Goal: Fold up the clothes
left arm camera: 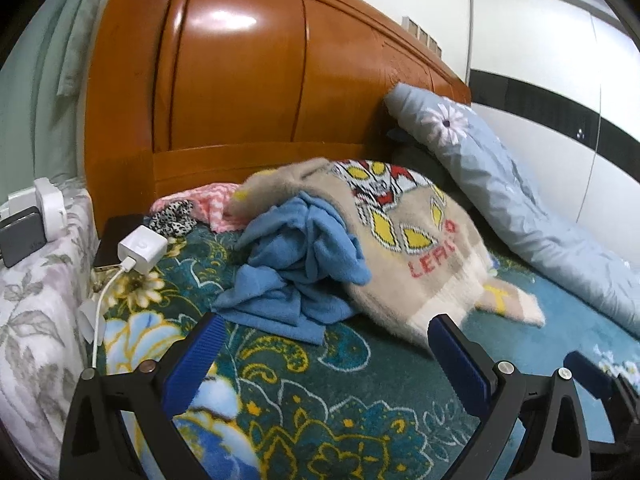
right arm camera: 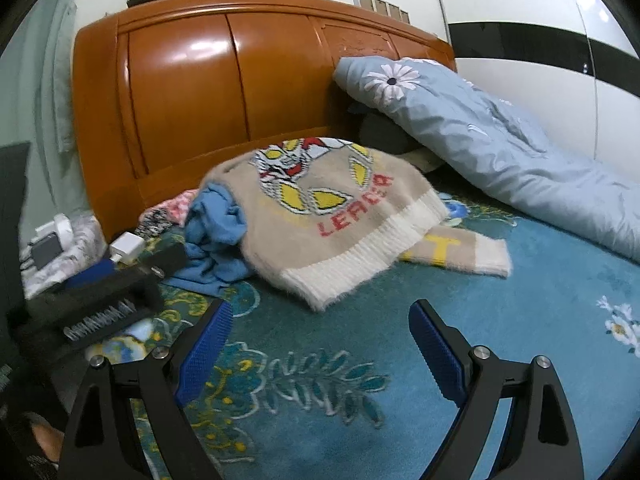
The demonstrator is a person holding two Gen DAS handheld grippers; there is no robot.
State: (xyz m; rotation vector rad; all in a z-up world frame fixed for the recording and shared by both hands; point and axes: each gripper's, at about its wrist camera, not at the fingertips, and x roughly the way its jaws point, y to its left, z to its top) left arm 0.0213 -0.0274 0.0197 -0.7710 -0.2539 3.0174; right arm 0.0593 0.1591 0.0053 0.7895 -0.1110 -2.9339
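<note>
Teal floral bedspread point(right arm camera: 500, 320) is covering the bed, with a wooden headboard point(left arm camera: 240, 92) standing at the far side. Far right, a pale blue quilt point(right arm camera: 480, 140) is leaning against it. Mid-bed, a beige knit sweater point(right arm camera: 320, 220) is lying crumpled over a blue garment point(left arm camera: 296, 264). Both the left gripper point(left arm camera: 326, 356) and right gripper point(right arm camera: 320, 344) are hovering released near the sweater, holding nothing.

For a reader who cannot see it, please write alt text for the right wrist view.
A beige sweater with a cartoon figure lies crumpled over a blue garment on a teal flowered blanket, in front of open, empty right tongs. Behind stand an orange wooden headboard and a light blue pillow.
</note>
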